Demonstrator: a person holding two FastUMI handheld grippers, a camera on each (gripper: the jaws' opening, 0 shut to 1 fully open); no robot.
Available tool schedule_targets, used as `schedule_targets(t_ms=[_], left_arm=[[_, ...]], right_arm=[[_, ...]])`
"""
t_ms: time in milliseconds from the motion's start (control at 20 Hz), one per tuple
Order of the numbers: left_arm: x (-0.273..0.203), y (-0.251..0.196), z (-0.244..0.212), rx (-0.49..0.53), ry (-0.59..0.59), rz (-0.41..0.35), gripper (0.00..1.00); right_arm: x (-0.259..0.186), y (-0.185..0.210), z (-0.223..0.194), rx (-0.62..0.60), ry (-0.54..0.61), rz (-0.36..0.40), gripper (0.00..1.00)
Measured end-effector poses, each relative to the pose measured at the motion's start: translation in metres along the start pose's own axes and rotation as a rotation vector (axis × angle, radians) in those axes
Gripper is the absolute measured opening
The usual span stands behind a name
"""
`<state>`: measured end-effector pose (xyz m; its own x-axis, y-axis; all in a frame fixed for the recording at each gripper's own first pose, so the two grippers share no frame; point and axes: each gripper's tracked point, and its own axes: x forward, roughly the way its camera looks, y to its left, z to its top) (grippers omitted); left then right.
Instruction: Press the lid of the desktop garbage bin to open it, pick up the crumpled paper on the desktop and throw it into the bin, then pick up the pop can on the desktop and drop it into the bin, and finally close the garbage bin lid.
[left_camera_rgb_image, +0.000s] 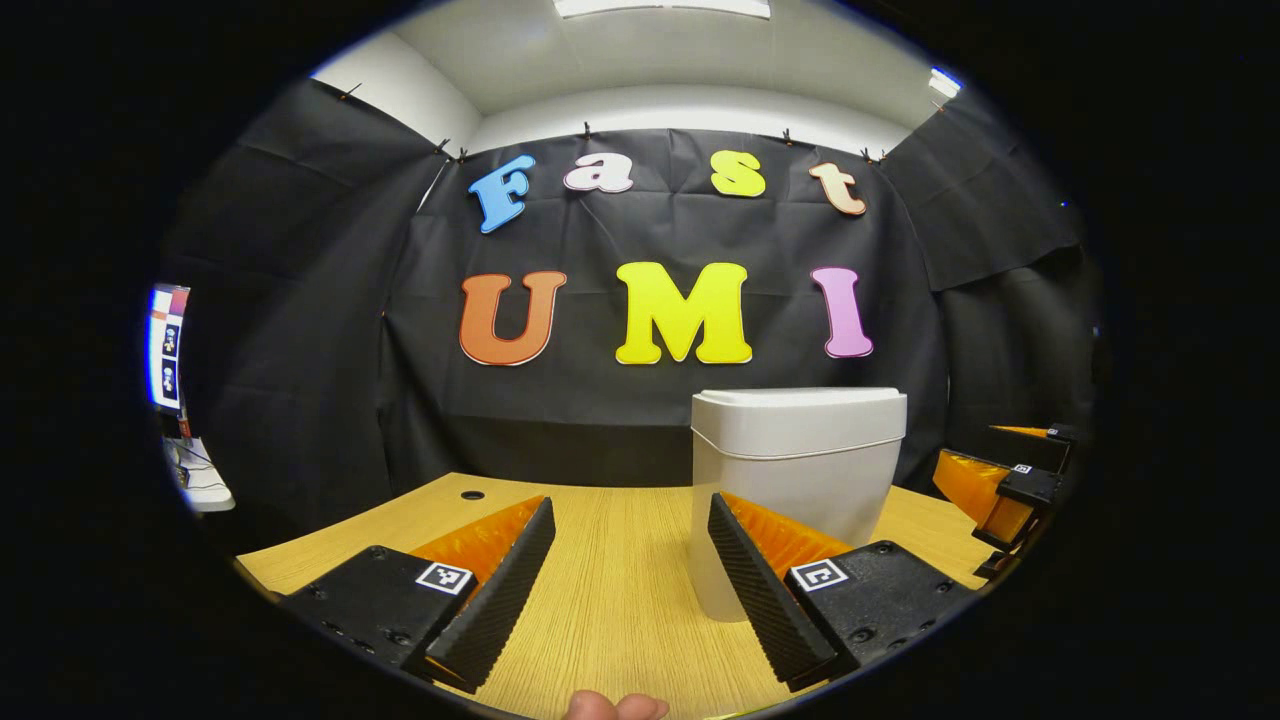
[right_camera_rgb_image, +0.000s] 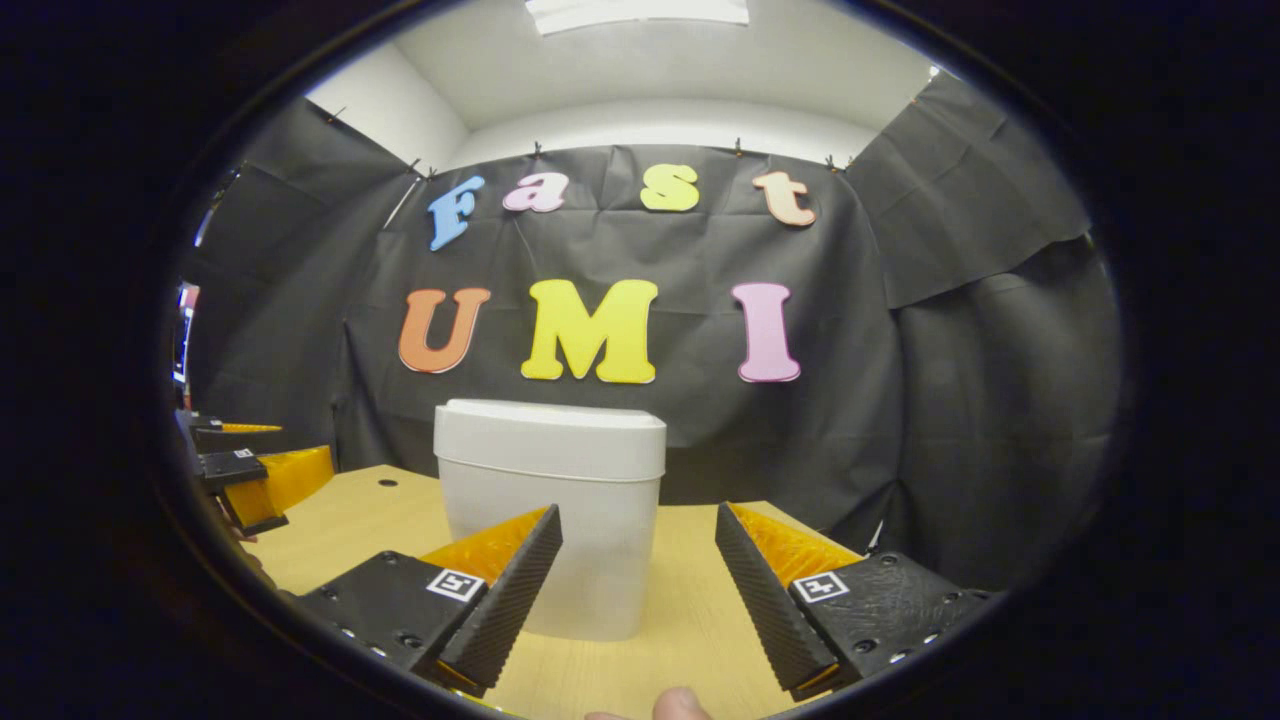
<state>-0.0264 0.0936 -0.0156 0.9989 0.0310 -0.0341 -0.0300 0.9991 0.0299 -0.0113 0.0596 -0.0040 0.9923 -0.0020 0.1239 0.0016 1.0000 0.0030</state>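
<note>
A: Item one, left gripper (left_camera_rgb_image: 628, 575): jaws stood wide apart, nothing between them, low over the counter (left_camera_rgb_image: 610, 600). Item two, right gripper (right_camera_rgb_image: 638, 585): jaws likewise spread and empty.

B: Garbage bin (left_camera_rgb_image: 795, 480)?

A: One pale bin, upright on the counter, lid (left_camera_rgb_image: 800, 410) down and flush. In the left gripper view it stood just beyond the right finger; in the right gripper view, beyond the left finger, so it sat between the two grippers, a little farther off.

B: Crumpled paper, pop can?

A: Not entered; I could not place either from these views.

B: Step in hand?

A: By my reading, pressing the lid to open it. Best done with one fingertip set squarely on the lid's top, pushing straight down, not sideways, lest the light bin slide or tip.
</note>
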Motion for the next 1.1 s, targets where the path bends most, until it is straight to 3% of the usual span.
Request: schedule_targets(t_ms=[1100], left_arm=[[-0.001, 0.006, 0.004, -0.005, -0.004, 0.008, 0.99]], right_arm=[[-0.004, 0.004, 0.011, -0.015, -0.044, -0.004, 0.96]])
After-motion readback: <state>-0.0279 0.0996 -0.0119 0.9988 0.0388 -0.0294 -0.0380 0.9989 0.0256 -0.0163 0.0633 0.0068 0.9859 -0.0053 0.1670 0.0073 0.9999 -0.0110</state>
